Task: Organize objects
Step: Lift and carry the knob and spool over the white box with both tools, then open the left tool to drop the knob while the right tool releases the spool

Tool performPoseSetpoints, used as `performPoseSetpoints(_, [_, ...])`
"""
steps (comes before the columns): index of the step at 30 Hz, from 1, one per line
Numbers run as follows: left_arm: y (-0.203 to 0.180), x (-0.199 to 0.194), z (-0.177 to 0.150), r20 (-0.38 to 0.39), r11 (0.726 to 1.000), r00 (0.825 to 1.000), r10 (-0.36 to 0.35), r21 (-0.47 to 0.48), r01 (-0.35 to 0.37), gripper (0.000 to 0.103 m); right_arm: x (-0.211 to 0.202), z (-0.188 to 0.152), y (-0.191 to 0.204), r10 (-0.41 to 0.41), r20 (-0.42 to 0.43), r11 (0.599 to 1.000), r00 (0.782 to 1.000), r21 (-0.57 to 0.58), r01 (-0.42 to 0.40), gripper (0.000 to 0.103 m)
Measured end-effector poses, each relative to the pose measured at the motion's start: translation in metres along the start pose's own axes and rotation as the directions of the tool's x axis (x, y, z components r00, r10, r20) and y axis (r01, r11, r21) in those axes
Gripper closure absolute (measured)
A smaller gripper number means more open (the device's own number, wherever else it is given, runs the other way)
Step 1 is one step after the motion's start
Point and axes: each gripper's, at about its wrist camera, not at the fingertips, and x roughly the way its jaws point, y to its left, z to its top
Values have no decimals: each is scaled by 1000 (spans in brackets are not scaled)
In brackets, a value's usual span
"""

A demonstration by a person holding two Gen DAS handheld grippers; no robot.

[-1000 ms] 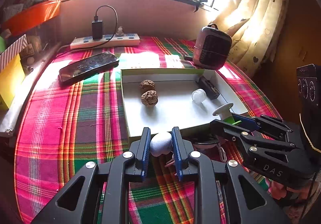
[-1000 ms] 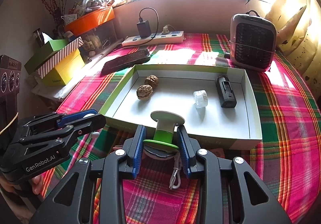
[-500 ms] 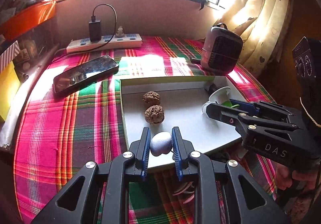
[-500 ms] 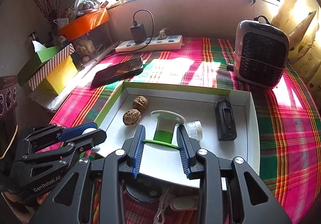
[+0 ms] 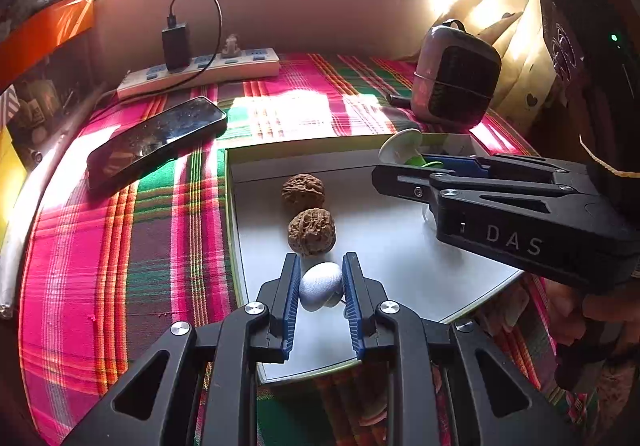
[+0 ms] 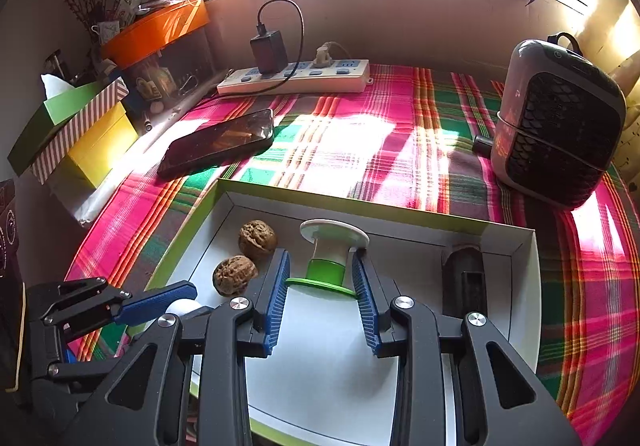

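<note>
Two close wrist views, facing window (sharing tray (image 5: 236,206))

The right tongs (image 6: 320,282) hide part of the black device (image 6: 464,278) in the tray (image 6: 520,286).

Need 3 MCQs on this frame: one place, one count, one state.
1. Where is the phone?
A. in the tray
B. on the cloth beside the tray
C. on the heater

2. How many walnuts are in the tray?
A. one
B. two
C. four

3. The left hand-held gripper is:
A. open, empty
B. shut on the walnut
C. shut on the white egg-shaped thing

Key: B, the phone lies on the plaid cloth; B, two walnuts; C, the pads press it.
</note>
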Motion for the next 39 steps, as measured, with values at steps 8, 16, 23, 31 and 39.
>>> performPoseSetpoints(8, [-3,6,0,-4,1000,1000,12,19,-12,83,14,5,0,-6,-26,1000,1000,-4,6,69])
performPoseSetpoints(16, [-7,10,0,-12,999,1000,19,35,-18,83,22,6,0,-19,-43,1000,999,-5,19,69])
performPoseSetpoints(23, [-7,10,0,-13,999,1000,18,33,-17,83,25,5,-1,-23,-55,1000,998,0,23,69])
performPoseSetpoints(31, [-6,11,0,-17,999,1000,18,29,-18,83,27,4,-2,-39,-63,999,997,9,39,69])
performPoseSetpoints(39, [-4,11,0,-19,999,1000,12,30,-11,80,28,4,-3,-39,-65,999,997,17,41,69])
